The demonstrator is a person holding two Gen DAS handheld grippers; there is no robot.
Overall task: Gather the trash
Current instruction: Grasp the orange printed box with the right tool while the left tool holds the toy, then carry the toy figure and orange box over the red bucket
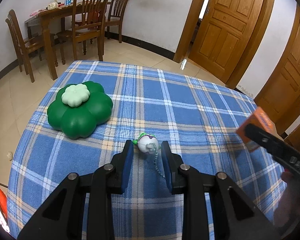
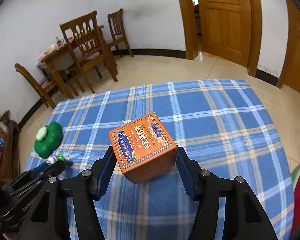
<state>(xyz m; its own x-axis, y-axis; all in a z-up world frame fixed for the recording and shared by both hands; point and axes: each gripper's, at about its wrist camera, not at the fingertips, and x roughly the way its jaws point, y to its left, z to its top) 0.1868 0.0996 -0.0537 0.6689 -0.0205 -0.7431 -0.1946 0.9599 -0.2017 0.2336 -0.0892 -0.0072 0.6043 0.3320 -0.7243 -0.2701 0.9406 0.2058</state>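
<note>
The right gripper (image 2: 145,164) clamps an orange carton (image 2: 143,147), lifted off the blue plaid tablecloth (image 2: 210,120). The left gripper (image 1: 147,154) hovers, jaws apart, behind a small white keychain toy (image 1: 147,144).

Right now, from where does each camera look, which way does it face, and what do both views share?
Left wrist: on the left gripper, facing down over the plaid table at a small white toy; the right gripper shows at right.
Right wrist: on the right gripper, looking at the orange box between its fingers.
Shared: green clover-shaped container, toy, box, table.
</note>
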